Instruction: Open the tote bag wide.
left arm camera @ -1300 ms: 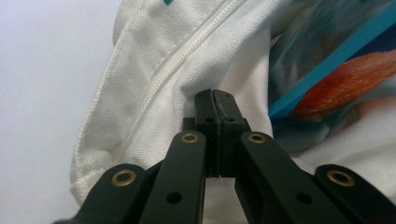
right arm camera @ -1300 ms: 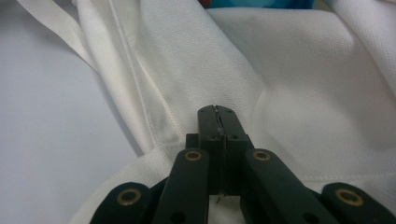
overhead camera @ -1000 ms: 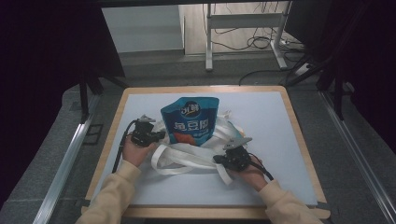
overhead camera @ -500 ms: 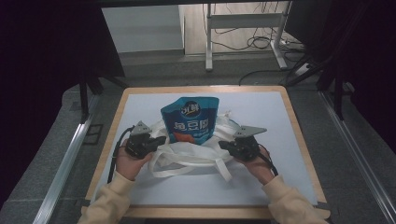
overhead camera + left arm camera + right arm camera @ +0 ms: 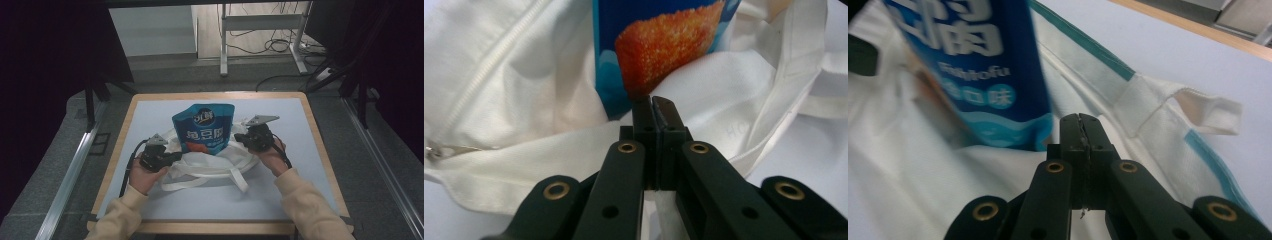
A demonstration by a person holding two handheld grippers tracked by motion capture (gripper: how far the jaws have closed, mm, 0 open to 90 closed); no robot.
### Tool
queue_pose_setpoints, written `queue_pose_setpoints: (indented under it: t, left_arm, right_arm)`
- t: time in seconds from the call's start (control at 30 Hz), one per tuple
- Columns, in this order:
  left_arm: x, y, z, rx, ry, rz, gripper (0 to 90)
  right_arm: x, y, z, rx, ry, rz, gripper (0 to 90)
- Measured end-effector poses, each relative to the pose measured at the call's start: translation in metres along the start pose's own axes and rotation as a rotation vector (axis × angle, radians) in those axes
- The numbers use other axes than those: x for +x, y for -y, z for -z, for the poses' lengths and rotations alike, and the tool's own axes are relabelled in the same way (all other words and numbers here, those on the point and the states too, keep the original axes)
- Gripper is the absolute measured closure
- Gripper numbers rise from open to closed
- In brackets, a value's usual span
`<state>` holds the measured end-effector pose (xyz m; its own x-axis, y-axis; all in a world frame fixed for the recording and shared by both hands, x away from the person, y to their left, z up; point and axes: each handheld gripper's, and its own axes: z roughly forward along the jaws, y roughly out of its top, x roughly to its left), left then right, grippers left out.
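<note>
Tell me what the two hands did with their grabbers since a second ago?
The right gripper swung away from the person, from the white bag's near-right edge up beside the blue snack pouch. The left gripper slid nearer the person, to the bag's left edge. Both jaws look closed. Pouch and bag stayed about where they were.

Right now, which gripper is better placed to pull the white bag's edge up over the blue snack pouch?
Probably left. The left gripper is clamped on the white bag fabric right at the blue snack pouch base; the right gripper pinches cloth beside the pouch's corner.
</note>
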<state>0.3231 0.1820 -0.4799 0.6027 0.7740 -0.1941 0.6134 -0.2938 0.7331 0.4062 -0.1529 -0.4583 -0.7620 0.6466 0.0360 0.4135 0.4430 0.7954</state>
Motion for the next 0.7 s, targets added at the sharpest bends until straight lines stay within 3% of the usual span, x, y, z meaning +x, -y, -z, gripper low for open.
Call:
queue_pose_setpoints:
  t: [0.3,0.5,0.7]
  left_arm:
    - [-0.005,0.011,-0.006,0.059,0.022,-0.015,89.9]
    - [-0.006,0.021,-0.011,0.091,0.037,-0.016,90.0]
    - [-0.008,0.022,-0.012,0.089,0.038,-0.021,90.0]
  right_arm:
    - [-0.023,0.001,-0.023,0.088,0.096,-0.038,89.3]
    - [-0.034,0.001,-0.031,0.109,0.095,-0.066,89.3]
    - [-0.038,0.002,-0.037,0.119,0.104,-0.083,89.3]
